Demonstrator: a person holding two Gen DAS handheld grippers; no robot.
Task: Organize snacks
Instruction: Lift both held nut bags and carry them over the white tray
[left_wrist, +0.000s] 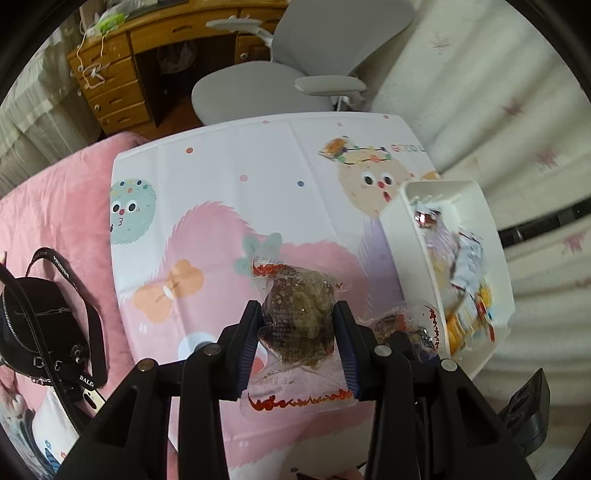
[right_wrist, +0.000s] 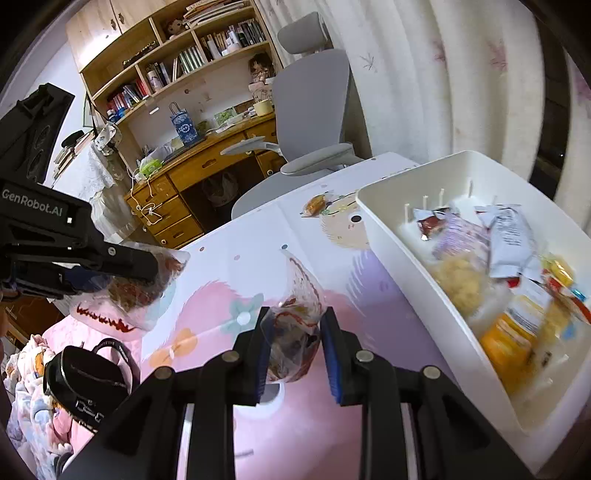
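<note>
My left gripper (left_wrist: 297, 310) is shut on a clear packet of brown snack with red trim (left_wrist: 299, 325), held above the cartoon-print table cover (left_wrist: 229, 177). In the right wrist view, my right gripper (right_wrist: 295, 317) is shut on a similar clear packet (right_wrist: 299, 332). That second packet (left_wrist: 410, 325) also shows in the left wrist view, just right of my left fingers, beside the white bin (left_wrist: 406, 236). The left gripper (right_wrist: 125, 277) with its packet (right_wrist: 129, 299) hangs at the left of the right wrist view. The white bin (right_wrist: 399, 266) holds several wrapped snacks (right_wrist: 509, 240).
One small orange snack (right_wrist: 316, 205) lies on the cover near the bin's far corner. A grey office chair (left_wrist: 280, 74) and wooden desk (left_wrist: 122, 74) stand beyond the table. A black bag (left_wrist: 37, 325) lies on pink bedding at left. Curtains (left_wrist: 480, 92) hang behind the bin.
</note>
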